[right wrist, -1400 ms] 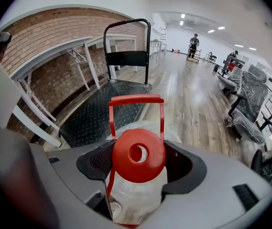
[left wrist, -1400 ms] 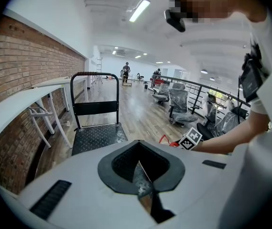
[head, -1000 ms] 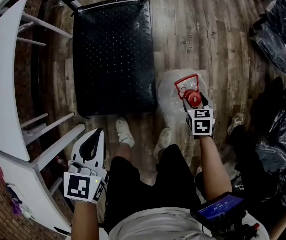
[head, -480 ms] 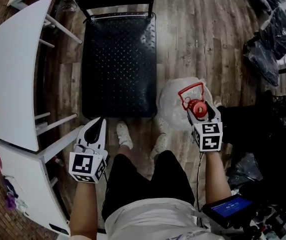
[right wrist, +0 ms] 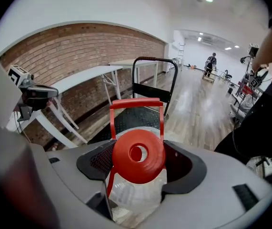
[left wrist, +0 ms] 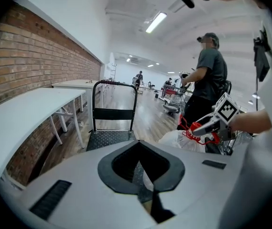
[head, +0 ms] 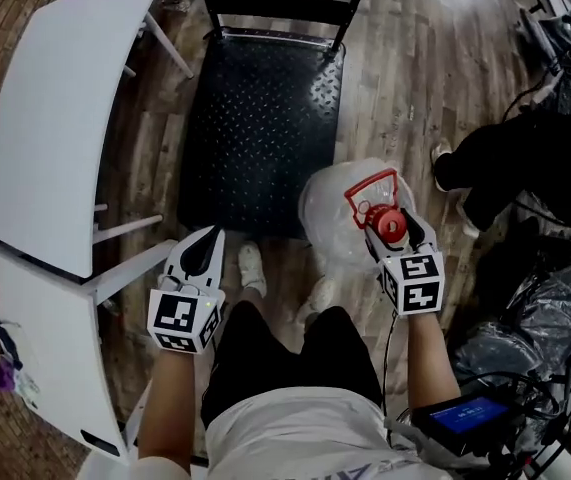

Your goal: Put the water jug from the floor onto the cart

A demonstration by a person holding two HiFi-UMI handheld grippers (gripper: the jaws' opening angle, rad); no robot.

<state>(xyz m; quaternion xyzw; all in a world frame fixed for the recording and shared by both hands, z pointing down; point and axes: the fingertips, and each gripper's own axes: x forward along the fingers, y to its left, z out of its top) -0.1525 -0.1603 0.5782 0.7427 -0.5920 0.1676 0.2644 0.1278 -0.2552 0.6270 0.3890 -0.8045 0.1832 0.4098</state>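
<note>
The clear water jug with a red cap and red handle hangs off the floor by the cart's near right corner. My right gripper is shut on the jug's neck, just under the cap. The handle stands upright in front of the cap. The black cart deck with its push bar lies ahead. My left gripper is shut with nothing in it, low at the cart's near left corner. The left gripper view shows the cart and the held jug.
White tables stand along the brick wall at the left, with their legs near my left gripper. Another person stands at the right, close to the jug. Black bags and cables lie at the lower right. My shoes are on the wooden floor.
The jug has come up off the floor in my right gripper and moved slightly left toward the cart. My view has shifted, so the cart and tables sit more to the right.
</note>
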